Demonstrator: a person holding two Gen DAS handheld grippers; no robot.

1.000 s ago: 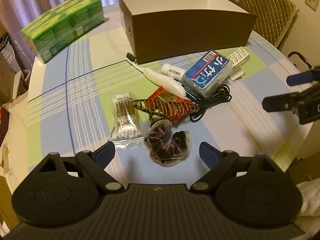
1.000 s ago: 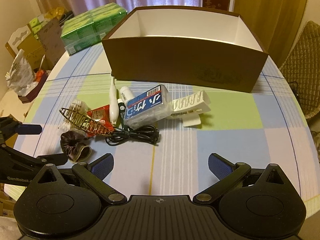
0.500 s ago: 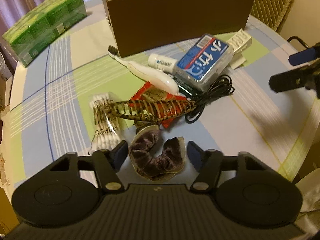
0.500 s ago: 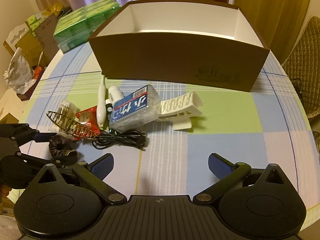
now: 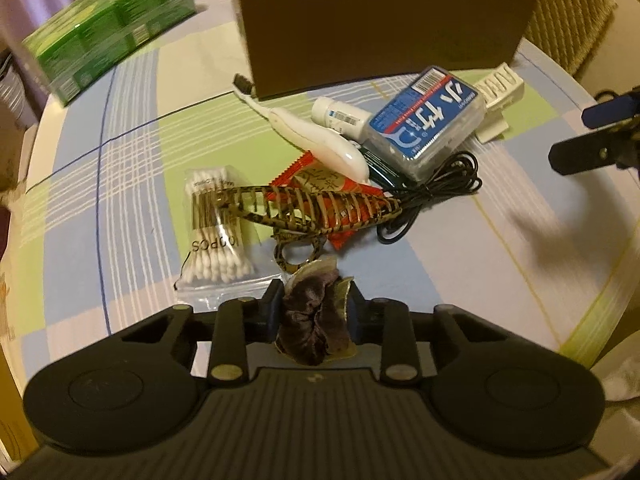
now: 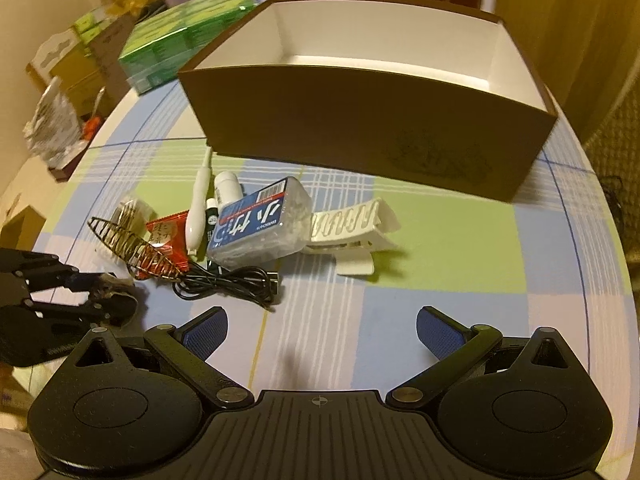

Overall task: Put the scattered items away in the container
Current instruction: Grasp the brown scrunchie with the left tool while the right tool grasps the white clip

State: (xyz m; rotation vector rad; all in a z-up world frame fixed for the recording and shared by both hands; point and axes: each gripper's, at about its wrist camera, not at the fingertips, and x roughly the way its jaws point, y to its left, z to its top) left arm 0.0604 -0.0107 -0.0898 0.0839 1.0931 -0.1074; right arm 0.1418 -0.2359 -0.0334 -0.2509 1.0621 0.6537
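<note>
Scrunchie (image 5: 316, 320) clamped in L gripper (image 5: 315, 307), R gripper (image 6: 320, 326) agape

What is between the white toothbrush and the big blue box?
A small white bottle lies between the white toothbrush and the blue box, with a dark tube beside it, seen in both views.

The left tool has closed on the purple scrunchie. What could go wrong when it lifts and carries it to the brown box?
1. The scrunchie is soft and bunched between the left tool's fingers, so it may slip out during the lift.
2. The tortoiseshell hair clip lies just ahead, nearly touching the scrunchie; it could snag and be dragged.
3. The brown box has a tall near wall; a low carry may bump it.
</note>
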